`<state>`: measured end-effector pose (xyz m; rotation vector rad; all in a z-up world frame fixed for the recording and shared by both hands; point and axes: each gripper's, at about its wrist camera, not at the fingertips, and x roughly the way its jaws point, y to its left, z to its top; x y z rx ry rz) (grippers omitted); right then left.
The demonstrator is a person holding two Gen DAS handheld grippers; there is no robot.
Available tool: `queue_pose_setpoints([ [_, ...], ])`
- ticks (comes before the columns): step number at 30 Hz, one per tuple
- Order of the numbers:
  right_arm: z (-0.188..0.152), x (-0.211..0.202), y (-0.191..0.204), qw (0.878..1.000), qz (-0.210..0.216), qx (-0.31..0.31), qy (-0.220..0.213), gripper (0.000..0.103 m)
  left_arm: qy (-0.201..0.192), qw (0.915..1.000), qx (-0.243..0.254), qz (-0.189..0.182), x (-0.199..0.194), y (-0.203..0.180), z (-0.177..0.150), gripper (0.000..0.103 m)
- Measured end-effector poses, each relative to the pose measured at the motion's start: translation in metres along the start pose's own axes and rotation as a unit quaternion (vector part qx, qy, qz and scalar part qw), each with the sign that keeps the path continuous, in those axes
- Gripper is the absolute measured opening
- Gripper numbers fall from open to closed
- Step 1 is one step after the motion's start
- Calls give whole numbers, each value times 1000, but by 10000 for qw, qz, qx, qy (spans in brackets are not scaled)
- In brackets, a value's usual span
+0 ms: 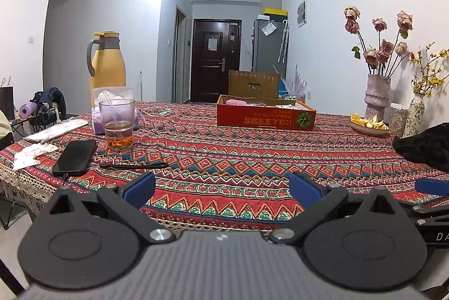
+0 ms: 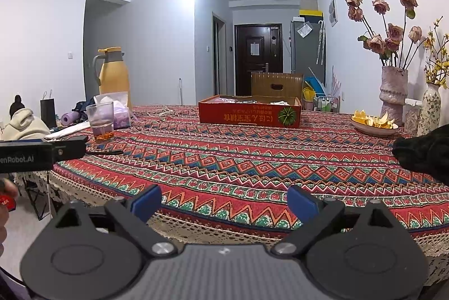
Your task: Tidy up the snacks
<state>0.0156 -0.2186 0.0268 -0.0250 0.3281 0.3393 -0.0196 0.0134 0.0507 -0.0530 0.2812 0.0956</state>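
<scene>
A shallow red cardboard box point(image 1: 265, 114) holding wrapped snacks sits far across the table with the patterned cloth point(image 1: 238, 159); it also shows in the right wrist view point(image 2: 248, 113). My left gripper point(image 1: 221, 187) is open and empty, low over the table's near edge. My right gripper point(image 2: 224, 201) is open and empty, just short of the near edge. The left gripper's body point(image 2: 42, 155) shows at the left of the right wrist view. A blue pad point(image 1: 432, 186) of the right gripper shows at the right of the left wrist view.
A glass of tea point(image 1: 117, 123), a black phone point(image 1: 74, 157), a pen point(image 1: 133, 165), a tissue pack and a yellow jug point(image 1: 106, 67) stand at the left. A plate of peels point(image 1: 369, 123), two flower vases point(image 1: 377, 98) and a black cloth point(image 1: 423, 145) are at the right.
</scene>
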Motion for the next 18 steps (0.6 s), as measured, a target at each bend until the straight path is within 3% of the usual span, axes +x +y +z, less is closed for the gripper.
queue_pose_setpoints([
  [18, -2, 2, 0, 10000, 15, 15, 20, 96, -30, 10000, -24, 16, -1, 0, -1, 103],
])
